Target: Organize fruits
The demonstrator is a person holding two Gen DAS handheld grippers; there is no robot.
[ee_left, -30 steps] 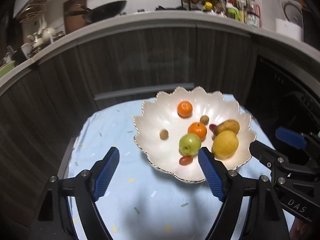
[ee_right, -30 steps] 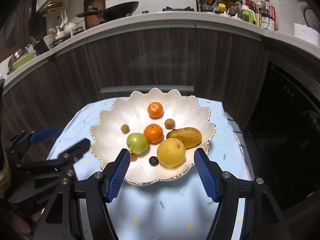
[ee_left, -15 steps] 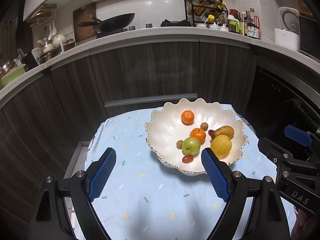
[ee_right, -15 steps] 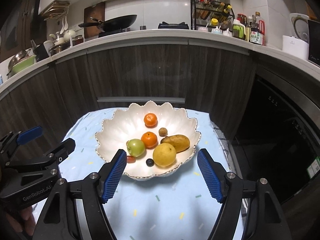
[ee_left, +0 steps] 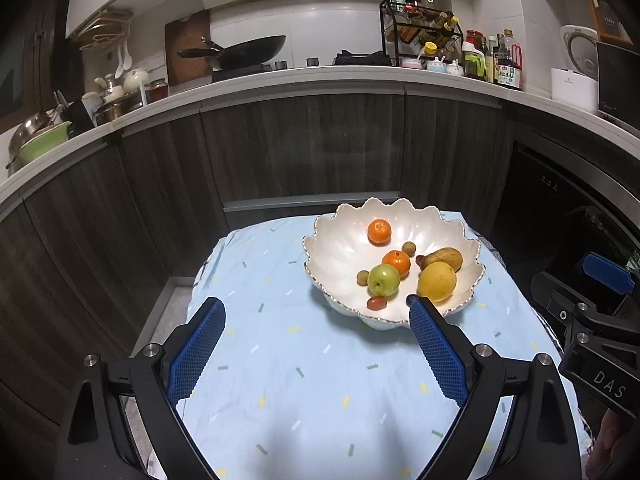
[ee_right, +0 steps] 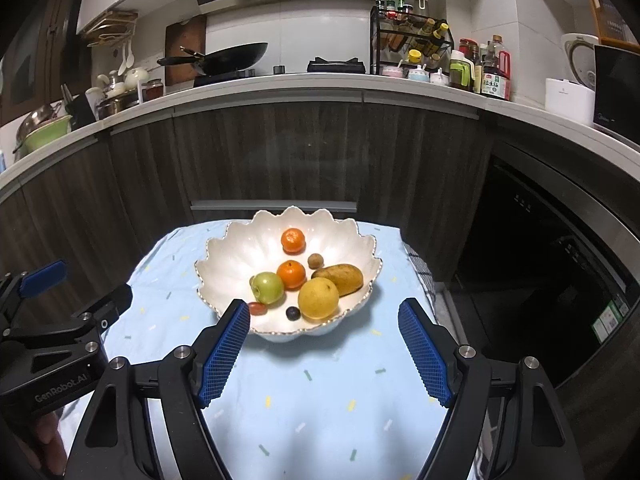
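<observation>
Left claw (ee_left: 316,344): jaws opening, already wide apart, nothing between the pads; only pale blue cloth shows in the gap.
Right claw (ee_right: 324,346): jaws opening too, a little less wide, empty; the near rim of the bowl sits just beyond its fingertips.
Bowl (ee_right: 224,264): white, scalloped, standing on the bench (ee_right: 320,408) ahead of both claws; slightly left of centre for the right claw, ahead and to the right for the left claw.
Fruit nearest the right claw: yellow citrus (ee_right: 318,298), dark grape (ee_right: 292,313) and red grape (ee_right: 258,308), all just past its left pad.
Fruit further in: green apple (ee_right: 267,288), orange (ee_right: 291,274), mango (ee_right: 338,279), small brown fruit (ee_right: 315,260), and a second orange (ee_right: 293,240) towards the far rim.
Loose fruit on the cloth: none visible; every piece seen lies inside the bowl.
Step in hand, as I judge it: the gathering looks finished or nearly so, and both claws stand clear of the bowl.
Doing it well: keep both claws above rim height near the bowl, since a knock on the scalloped edge could set the round fruit rolling.
If another piece needs shifting: approach from above with the pads either side of it, choosing the claw it lies closer to.
Risk: the grapes are small and smooth, likely to slip from wide pads.
</observation>
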